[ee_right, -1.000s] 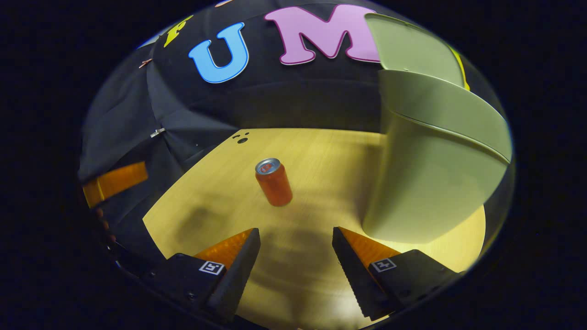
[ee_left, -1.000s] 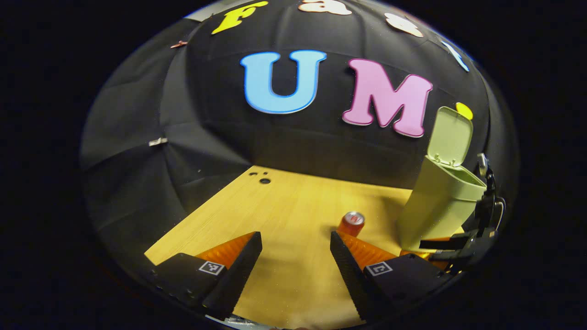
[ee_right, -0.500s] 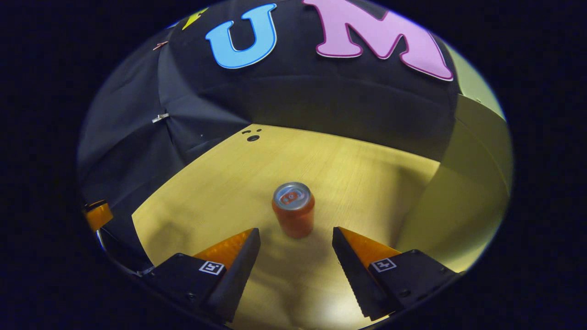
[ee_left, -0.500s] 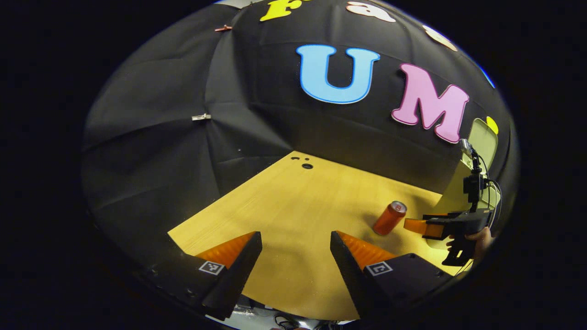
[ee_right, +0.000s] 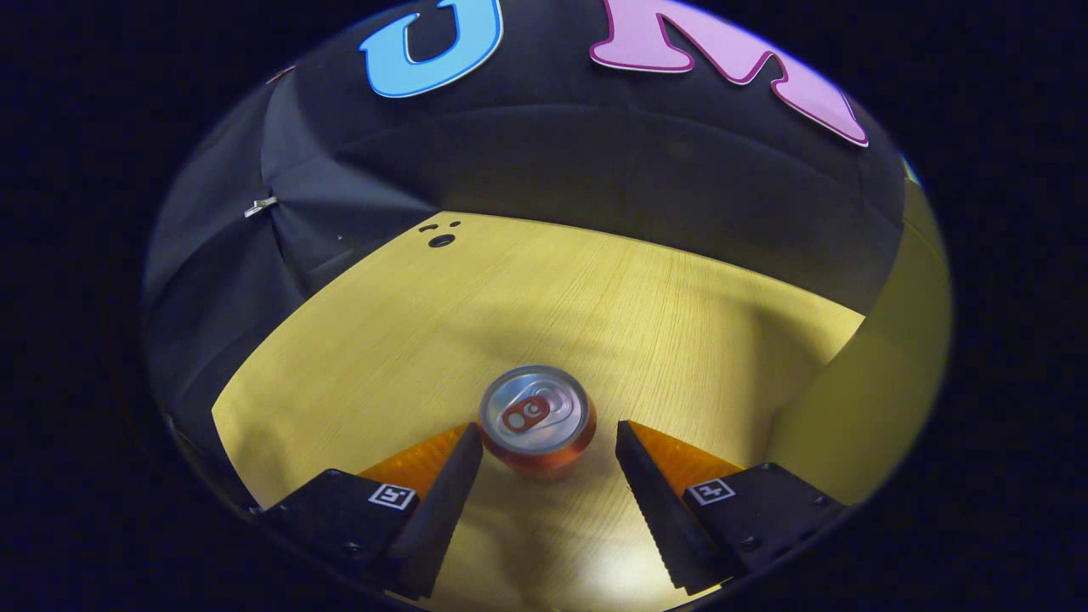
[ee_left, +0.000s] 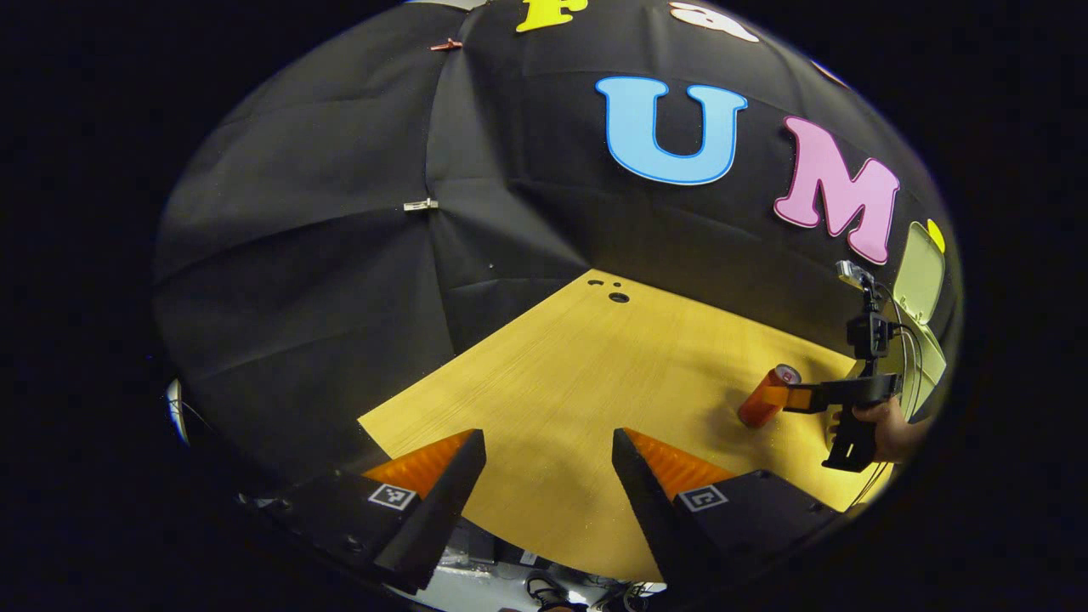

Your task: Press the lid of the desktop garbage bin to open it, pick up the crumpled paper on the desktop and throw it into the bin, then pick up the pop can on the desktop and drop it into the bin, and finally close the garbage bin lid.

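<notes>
An orange pop can stands upright on the wooden desktop, between the tips of my right gripper, which is open around it; the left finger is close to the can, the right finger stands apart. In the left gripper view the same can is far right, with the right gripper and a hand holding it. The pale green bin stands behind them with its lid raised. My left gripper hangs open over the desk's near edge, holding nothing.
The bin's side rises close on the right in the right gripper view. Small holes mark the desk's far corner. Black cloth walls close the back and left. The floor with cables shows below the desk's front edge.
My right gripper moved forward and down until the can stood between its open fingertips. My left gripper drew back and to the left, away from the can and bin.
</notes>
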Available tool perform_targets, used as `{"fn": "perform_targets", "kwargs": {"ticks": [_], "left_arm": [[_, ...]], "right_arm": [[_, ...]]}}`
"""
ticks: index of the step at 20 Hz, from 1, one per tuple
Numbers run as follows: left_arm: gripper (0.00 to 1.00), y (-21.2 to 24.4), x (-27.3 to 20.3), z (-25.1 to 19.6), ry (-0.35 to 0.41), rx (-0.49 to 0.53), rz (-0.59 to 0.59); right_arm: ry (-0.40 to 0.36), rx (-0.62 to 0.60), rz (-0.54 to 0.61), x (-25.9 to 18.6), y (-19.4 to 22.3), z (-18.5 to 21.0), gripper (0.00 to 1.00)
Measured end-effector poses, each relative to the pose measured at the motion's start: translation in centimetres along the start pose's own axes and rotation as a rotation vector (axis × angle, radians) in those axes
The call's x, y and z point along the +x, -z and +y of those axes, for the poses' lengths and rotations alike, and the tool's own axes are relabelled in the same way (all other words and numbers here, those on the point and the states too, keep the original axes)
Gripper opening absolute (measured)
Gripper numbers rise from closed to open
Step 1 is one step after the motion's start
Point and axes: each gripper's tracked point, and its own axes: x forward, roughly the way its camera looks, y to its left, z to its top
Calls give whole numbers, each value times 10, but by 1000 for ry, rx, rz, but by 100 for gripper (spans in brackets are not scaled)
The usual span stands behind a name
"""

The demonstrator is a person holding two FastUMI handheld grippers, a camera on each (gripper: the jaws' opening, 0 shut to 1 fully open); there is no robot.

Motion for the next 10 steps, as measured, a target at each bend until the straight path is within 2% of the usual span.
{"fn": "perform_targets", "kwargs": {"ticks": [6, 8, 9, 10], "left_arm": [[96, -1, -1, -3, 6, 18, 5], [96, 0, -2, -5, 13, 27, 7], [96, 0, -2, -7, 19, 29, 8], [96, 2, -2, -8, 24, 29, 9]], "right_arm": [[7, 18, 4, 14, -2, 5, 99], [11, 19, 1, 17, -4, 5, 92], [8, 17, 5, 16, -3, 6, 84], [5, 14, 7, 15, -3, 6, 84]]}}
